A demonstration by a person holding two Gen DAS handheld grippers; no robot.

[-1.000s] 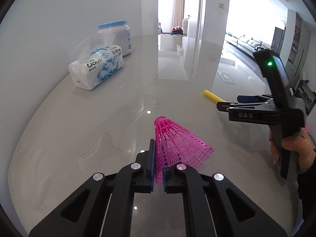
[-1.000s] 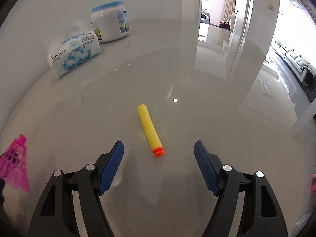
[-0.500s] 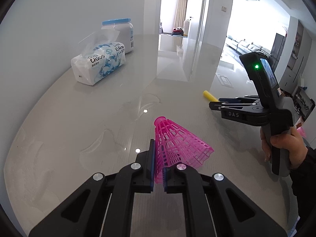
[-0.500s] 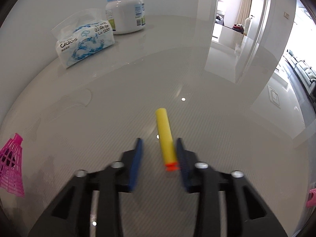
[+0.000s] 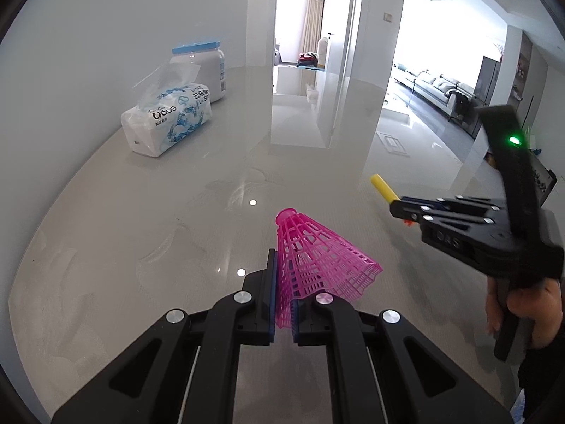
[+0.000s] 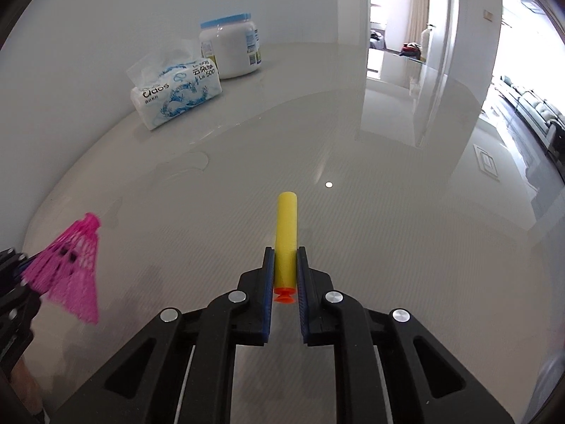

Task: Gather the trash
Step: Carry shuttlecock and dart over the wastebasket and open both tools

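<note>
Glossy grey table point(image 6: 388, 247), tissue pack point(image 6: 176, 100) at ten o'clock. Left gripper point(image 5: 283, 304) pinches the flimsy pink shuttlecock point(image 5: 317, 258) by its skirt. Right gripper point(image 6: 285, 275) clamps the soft, light foam dart point(image 6: 285, 236) near its orange tip.

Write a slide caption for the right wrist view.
Right gripper shut on a yellow foam dart; pink shuttlecock at left.

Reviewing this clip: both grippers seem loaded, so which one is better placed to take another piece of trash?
Neither. The left gripper is shut on the pink shuttlecock, and the right gripper is shut on the yellow foam dart. Either must drop its load first.
</note>
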